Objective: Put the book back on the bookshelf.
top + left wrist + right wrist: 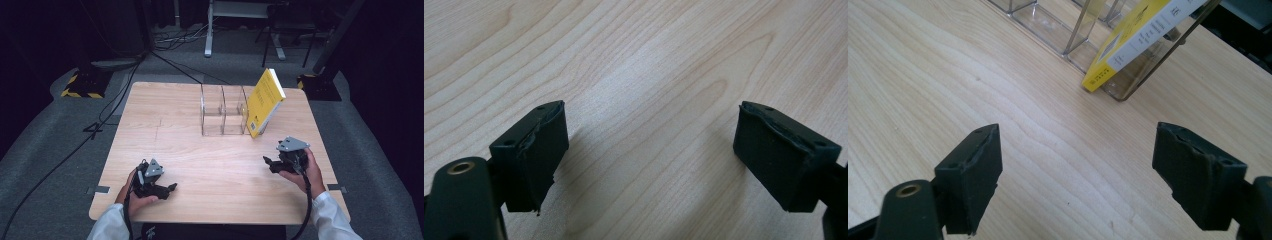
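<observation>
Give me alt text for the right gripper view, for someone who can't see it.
The right gripper, jaws wide open and empty, hovers over a light wooden table, aimed toward a yellow book. The book leans tilted at the end of a clear plastic rack, its lower corner on the table.

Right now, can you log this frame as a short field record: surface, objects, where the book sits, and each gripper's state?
surface: light wooden table
objects: clear plastic divided rack; yellow paperback book
book position: tilted, leaning at the rack's right end, lower corner on the table
left gripper: open, nothing between its jaws, low over bare wood
right gripper: open, nothing between its jaws, pointed toward the book
contact with book: none
</observation>
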Available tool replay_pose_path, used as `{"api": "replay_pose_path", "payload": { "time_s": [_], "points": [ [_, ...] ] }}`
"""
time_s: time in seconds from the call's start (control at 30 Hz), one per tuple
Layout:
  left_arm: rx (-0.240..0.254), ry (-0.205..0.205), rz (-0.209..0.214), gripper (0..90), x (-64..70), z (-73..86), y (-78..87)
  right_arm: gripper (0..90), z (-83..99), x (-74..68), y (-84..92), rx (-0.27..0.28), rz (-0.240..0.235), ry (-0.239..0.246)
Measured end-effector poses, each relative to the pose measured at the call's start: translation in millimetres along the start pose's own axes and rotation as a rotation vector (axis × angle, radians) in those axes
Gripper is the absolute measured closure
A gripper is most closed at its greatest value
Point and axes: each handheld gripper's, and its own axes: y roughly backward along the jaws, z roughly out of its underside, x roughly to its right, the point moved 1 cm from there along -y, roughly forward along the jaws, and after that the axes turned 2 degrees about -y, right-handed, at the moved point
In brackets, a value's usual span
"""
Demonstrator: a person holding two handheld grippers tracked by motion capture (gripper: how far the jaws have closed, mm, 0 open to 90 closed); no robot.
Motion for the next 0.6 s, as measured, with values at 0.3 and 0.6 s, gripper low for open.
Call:
{"api": "replay_pose_path", "payload": {
  "time_s": [0.3, 0.6],
  "points": [
    [0.001, 0.000, 0.000, 15.0, 0.0, 0.0, -0.1, 20.6, 15.3, -3.4, 3.3, -0.019, 0.012, 0.022],
    [0.000, 0.001, 0.000, 15.0, 0.0, 0.0, 0.0, 20.6, 37.2, -4.2, 5.5, -0.035, 0.027, 0.025]
  ]
}}
